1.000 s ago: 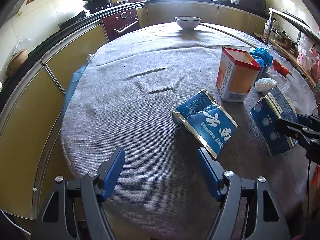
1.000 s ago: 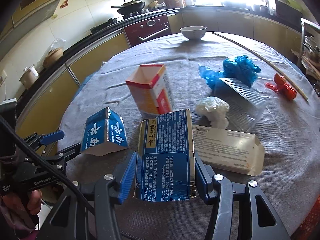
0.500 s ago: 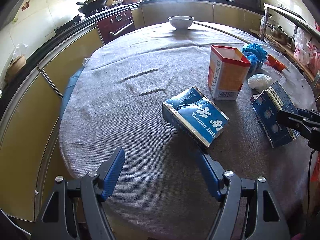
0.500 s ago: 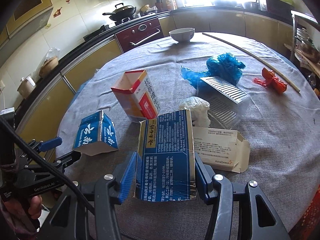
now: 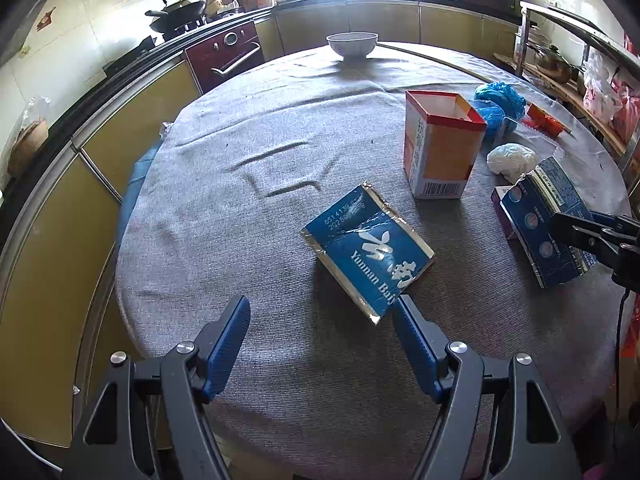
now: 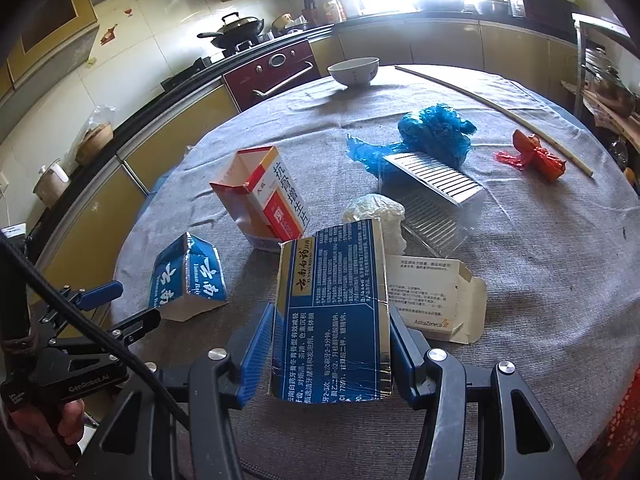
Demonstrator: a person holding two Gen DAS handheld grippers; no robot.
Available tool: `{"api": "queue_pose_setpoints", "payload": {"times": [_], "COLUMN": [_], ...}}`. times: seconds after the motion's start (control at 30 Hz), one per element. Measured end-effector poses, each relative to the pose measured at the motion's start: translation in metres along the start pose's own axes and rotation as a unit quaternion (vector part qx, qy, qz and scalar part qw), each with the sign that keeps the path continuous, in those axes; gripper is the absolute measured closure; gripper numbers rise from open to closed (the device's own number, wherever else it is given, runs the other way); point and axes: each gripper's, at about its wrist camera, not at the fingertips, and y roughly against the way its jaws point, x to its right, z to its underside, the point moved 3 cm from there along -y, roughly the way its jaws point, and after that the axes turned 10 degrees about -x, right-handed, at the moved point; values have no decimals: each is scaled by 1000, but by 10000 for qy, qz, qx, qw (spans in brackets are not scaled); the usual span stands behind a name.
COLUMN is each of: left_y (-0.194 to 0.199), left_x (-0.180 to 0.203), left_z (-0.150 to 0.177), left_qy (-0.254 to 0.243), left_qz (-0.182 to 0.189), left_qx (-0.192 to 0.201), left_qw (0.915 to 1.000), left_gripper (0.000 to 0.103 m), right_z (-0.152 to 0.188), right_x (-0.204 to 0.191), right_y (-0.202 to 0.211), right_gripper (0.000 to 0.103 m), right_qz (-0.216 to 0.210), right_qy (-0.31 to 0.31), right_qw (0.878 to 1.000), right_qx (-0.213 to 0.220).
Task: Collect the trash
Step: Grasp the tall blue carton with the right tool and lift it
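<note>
Blue carton (image 6: 332, 320) clamped between right tongs (image 6: 332, 354).

I've drawn my left claw (image 5: 322, 318) back a little and swung it, so the crumpled blue Yunnan Baiyao carton (image 5: 368, 246) now sits dead ahead. My right claw (image 6: 332, 346) has lifted its dark-blue flattened toothpaste box (image 6: 332, 320) slightly higher off the tabletop (image 6: 540, 264).

The right hand-held gripper (image 6: 330, 344) clamps a dark blue carton (image 6: 332, 316) upright between its blue fingers (image 6: 254, 354). Behind it on the desk (image 6: 540, 264) lie a flat white box (image 6: 434, 298), a red-orange carton (image 6: 260, 194) and, probably, crumpled white paper (image 6: 378, 210).
</note>
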Motion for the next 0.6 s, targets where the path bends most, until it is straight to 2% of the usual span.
{"api": "queue_pose_setpoints", "payload": {"times": [0.6], "left_y": [11], "left_x": [16], "left_z": [-6], "left_qy": [-131], "left_qz": [33], "left_qx": [41], "left_qw": [9999], "left_gripper": [29], "right_z": [4], "right_x": [15], "right_y": [1], "right_gripper": [46], "right_qz": [-155], "right_qy": [-186], "right_qw": [9997], "right_qx": [71]}}
